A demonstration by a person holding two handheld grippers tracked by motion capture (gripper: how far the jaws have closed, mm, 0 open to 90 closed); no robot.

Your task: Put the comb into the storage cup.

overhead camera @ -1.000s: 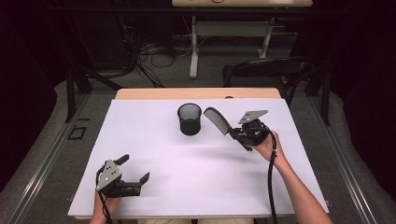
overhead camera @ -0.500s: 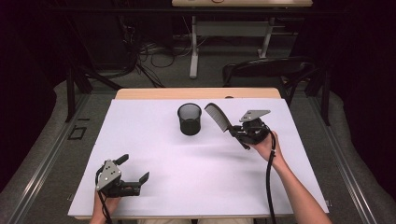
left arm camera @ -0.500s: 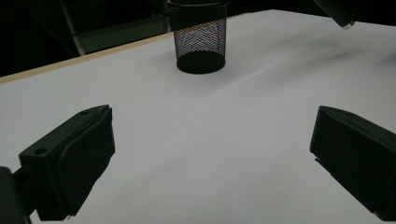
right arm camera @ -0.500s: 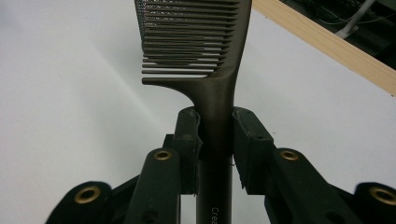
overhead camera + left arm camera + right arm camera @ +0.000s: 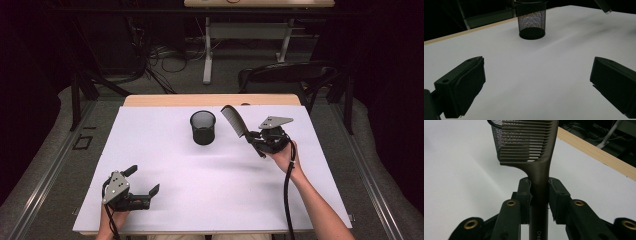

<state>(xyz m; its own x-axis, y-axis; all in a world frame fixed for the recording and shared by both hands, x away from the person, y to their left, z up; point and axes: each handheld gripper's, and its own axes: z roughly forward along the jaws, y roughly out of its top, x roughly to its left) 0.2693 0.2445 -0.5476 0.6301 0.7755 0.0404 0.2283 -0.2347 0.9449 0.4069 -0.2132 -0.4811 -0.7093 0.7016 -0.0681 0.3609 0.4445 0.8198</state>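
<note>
A dark comb point(image 5: 233, 120) point(image 5: 531, 150) is clamped by its handle in my right gripper point(image 5: 254, 139) point(image 5: 539, 195), held above the white table to the right of a black mesh cup point(image 5: 203, 127) point(image 5: 531, 21) point(image 5: 496, 135). The comb's toothed end points up and toward the cup. My left gripper point(image 5: 142, 187) point(image 5: 536, 82) rests near the table's front left corner, its jaws wide apart with nothing between them, facing the cup from a distance.
The white sheet point(image 5: 210, 175) covers most of the wooden table point(image 5: 210, 100). A dark chair point(image 5: 285, 77) stands behind the far edge, with cables on the floor point(image 5: 165, 55) beyond. Cables trail from both grippers toward the front edge.
The right gripper has raised the comb slightly and tilted it more upright beside the cup. The left gripper has not moved.
</note>
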